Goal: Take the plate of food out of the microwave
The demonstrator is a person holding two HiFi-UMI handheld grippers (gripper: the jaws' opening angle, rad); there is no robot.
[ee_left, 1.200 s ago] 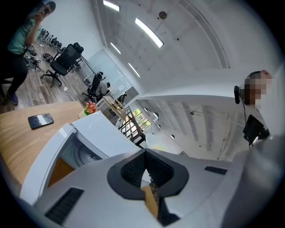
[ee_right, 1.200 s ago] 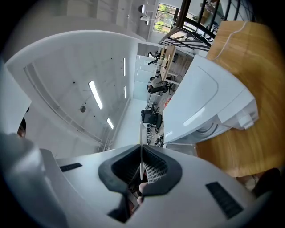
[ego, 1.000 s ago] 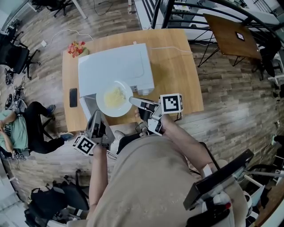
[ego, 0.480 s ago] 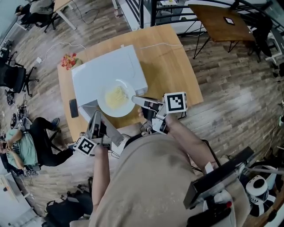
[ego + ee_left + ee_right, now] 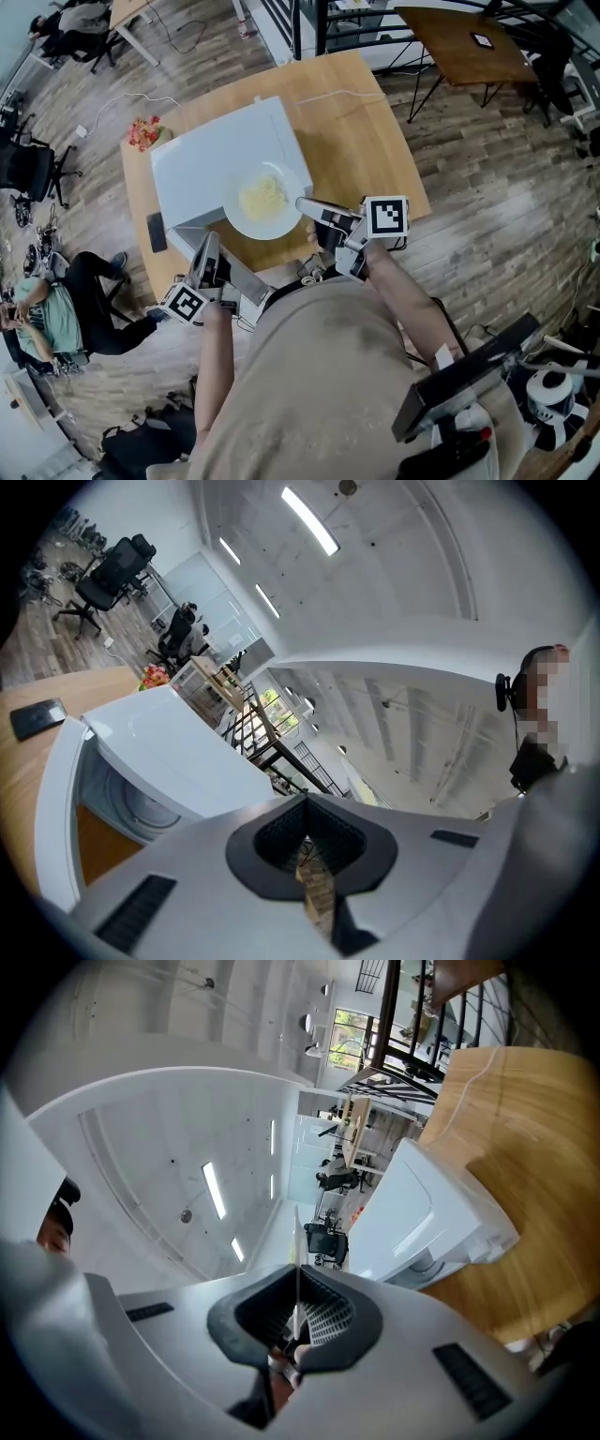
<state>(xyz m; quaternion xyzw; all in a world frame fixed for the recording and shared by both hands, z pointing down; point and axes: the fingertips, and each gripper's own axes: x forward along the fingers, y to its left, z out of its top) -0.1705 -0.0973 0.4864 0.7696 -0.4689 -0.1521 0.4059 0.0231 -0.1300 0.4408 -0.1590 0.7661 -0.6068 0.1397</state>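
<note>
You work in bright, even light from ceiling strip lights (image 5: 309,520). Shadows on the worktop (image 5: 361,122) stay soft, and the white microwave (image 5: 216,159) looks nearly washed out. Your head view bends at its edges. Both gripper views are fisheye circles with dark corners.

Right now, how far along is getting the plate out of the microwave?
Done: the microwave door is open and the plate of food is out of the cavity. In hand: the right gripper is clamped on its rim, holding it in the air. Left: probably set it on the table; the left gripper is shut and empty.
</note>
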